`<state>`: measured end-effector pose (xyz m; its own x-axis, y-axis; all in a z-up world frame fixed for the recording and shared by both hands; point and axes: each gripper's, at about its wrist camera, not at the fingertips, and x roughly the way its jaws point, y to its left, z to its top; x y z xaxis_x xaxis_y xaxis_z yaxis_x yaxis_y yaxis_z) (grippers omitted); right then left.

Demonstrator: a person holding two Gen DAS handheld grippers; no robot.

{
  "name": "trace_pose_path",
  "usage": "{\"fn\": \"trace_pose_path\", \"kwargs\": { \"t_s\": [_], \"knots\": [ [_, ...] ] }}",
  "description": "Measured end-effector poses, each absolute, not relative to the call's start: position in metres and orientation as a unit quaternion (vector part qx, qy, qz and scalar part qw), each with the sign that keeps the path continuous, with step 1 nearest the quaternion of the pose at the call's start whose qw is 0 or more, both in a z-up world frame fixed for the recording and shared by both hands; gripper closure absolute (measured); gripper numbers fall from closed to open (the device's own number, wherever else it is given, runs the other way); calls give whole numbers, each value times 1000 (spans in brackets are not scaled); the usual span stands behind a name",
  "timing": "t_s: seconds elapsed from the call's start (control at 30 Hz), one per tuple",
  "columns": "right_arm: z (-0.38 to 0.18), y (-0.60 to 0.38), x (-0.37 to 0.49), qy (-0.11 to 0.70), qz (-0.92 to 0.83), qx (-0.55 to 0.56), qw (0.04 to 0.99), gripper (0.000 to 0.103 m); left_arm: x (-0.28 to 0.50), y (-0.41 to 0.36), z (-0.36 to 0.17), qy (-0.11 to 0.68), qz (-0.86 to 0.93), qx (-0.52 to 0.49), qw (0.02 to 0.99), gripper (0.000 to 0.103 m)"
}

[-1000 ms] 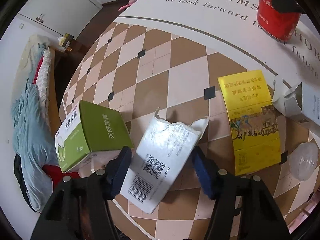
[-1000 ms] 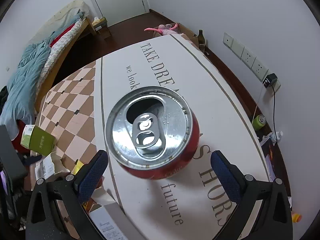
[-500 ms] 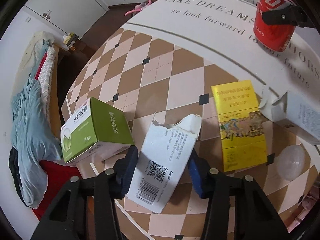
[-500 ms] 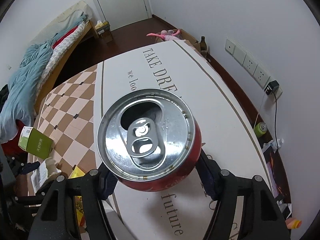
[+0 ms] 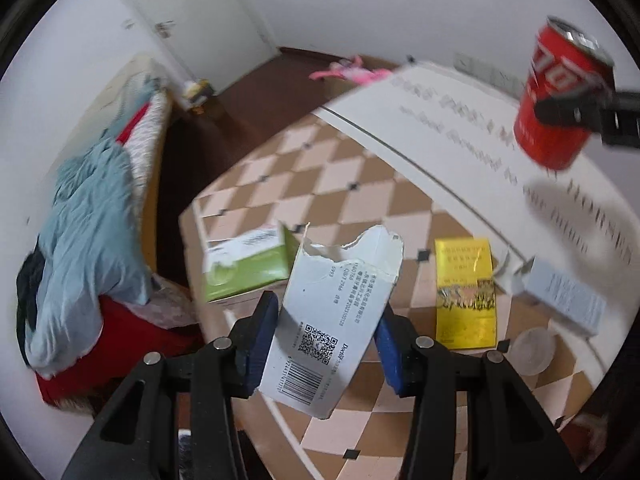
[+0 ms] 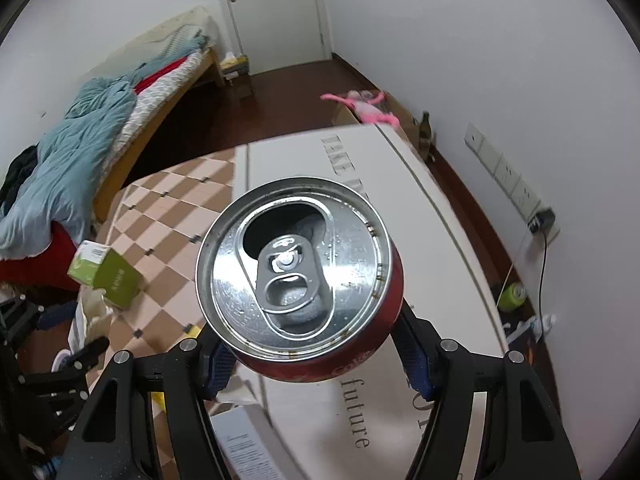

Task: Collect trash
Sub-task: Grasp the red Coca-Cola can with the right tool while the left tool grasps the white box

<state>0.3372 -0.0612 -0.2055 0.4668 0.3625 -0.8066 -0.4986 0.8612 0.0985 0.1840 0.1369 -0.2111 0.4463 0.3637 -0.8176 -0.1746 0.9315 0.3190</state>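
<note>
A torn white carton [image 5: 340, 300] with a barcode and QR code sits between the blue pads of my left gripper [image 5: 326, 320], whose jaws are closing on it, and hangs tilted above the checkered table [image 5: 360, 184]. My right gripper [image 6: 316, 360] is shut on an opened red soda can [image 6: 296, 268], upright and clear of the tabletop. In the left wrist view the same can [image 5: 560, 92] hangs at the upper right with a black finger [image 5: 576, 110] across it.
On the table lie a green box [image 5: 244, 276], a flat yellow packet [image 5: 466, 292], a white-blue carton [image 5: 560, 300] and a clear plastic lid [image 5: 532, 350]. A bed [image 6: 100, 128] with blue bedding stands left of the table. A green can [image 6: 512, 294] lies on the floor by the wall.
Both grippers closed on their objects and rose. The white carton left the table in the left jaws. The right jaws, wide apart a second ago, now clamp the can, which is lifted.
</note>
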Motion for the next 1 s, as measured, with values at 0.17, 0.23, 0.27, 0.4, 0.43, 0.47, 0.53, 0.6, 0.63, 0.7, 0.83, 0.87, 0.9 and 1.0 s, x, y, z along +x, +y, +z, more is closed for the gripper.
{"fn": "trace_pose_path", "kwargs": {
  "t_s": [0.17,0.23,0.27,0.4,0.43,0.47,0.53,0.6,0.63,0.7,0.83,0.87,0.9,1.0],
  "knots": [
    [-169,-42,317,430,286,-77,853,33,153,161,-169,457,216,50,861,60],
    [-155,-30,306,422,303,-77,851,33,135,174,-151,435,244,31,866,60],
    [-147,-23,300,418,312,-78,849,33,126,181,-144,426,255,22,868,60],
    [-120,8,272,405,352,-81,840,33,80,211,-115,391,302,-13,869,60],
    [-112,19,262,400,365,-83,837,33,67,220,-108,383,316,-19,868,60],
    [-108,27,253,398,373,-84,834,33,55,228,-103,377,325,-25,867,60],
    [-99,45,235,391,391,-88,828,33,28,246,-94,364,350,-36,862,60],
    [-91,67,214,386,410,-93,821,33,-1,264,-87,354,375,-46,855,60],
    [-88,79,203,383,421,-96,817,33,-14,272,-85,351,387,-51,851,60],
    [-84,102,183,379,438,-100,809,33,-41,288,-83,346,408,-62,842,60],
    [-85,151,137,377,475,-113,787,33,-94,324,-94,346,447,-89,820,60],
    [-88,166,123,378,485,-117,780,33,-105,332,-99,349,454,-97,814,60],
    [-92,181,109,382,495,-119,771,33,-119,344,-107,352,463,-110,806,60],
    [-109,222,73,394,519,-133,747,33,-153,373,-136,362,479,-157,784,60]
  ]
}}
